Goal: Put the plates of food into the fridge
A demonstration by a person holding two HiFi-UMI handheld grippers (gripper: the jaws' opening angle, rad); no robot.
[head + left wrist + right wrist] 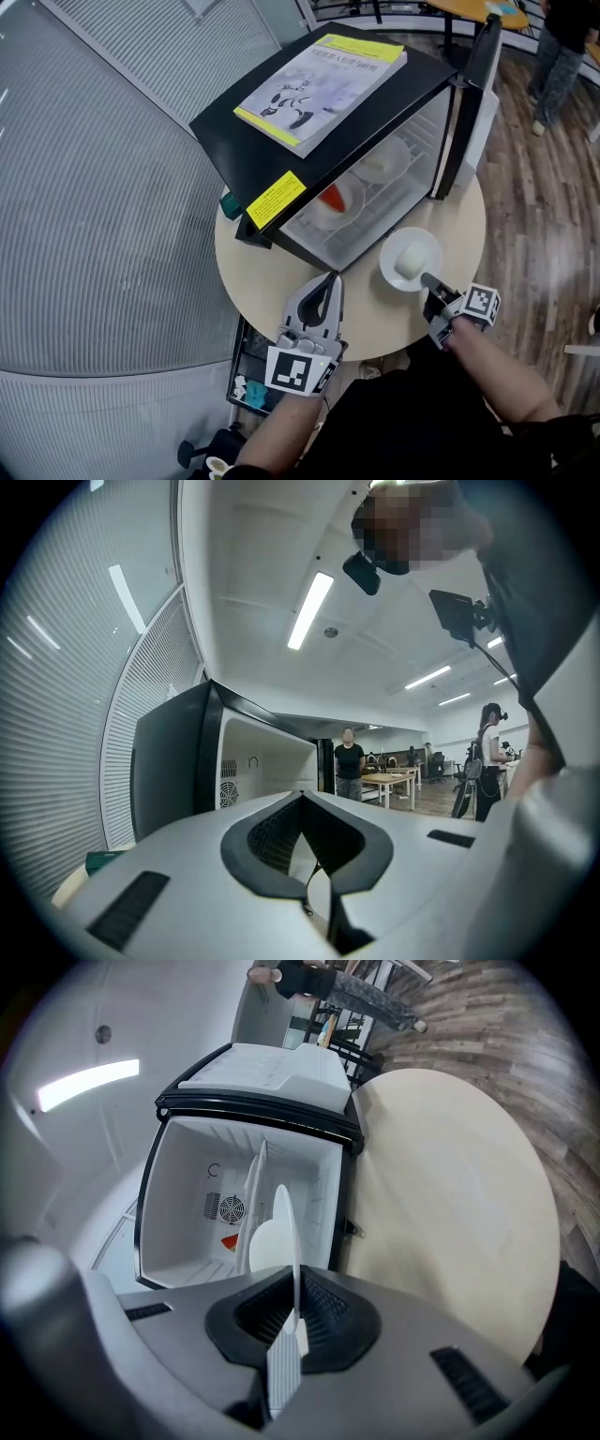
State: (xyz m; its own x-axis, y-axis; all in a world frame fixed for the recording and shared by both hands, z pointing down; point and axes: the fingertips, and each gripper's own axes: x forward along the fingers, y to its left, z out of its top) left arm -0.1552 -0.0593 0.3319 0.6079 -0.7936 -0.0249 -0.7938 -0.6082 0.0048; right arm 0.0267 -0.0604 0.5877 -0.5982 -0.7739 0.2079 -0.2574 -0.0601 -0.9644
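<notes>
Right gripper: jaws pinched shut on plate rim only; the food beyond the tips may lever it loose. Left gripper: jaws together, empty.

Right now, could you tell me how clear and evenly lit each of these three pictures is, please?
Head view: sharp, evenly lit, the fridge interior readable. Left gripper view: fisheye with dark corners, ceiling light strips bright. Right gripper view: strongly curved, a lamp glaring at left, the plate edge-on and crisp.
</notes>
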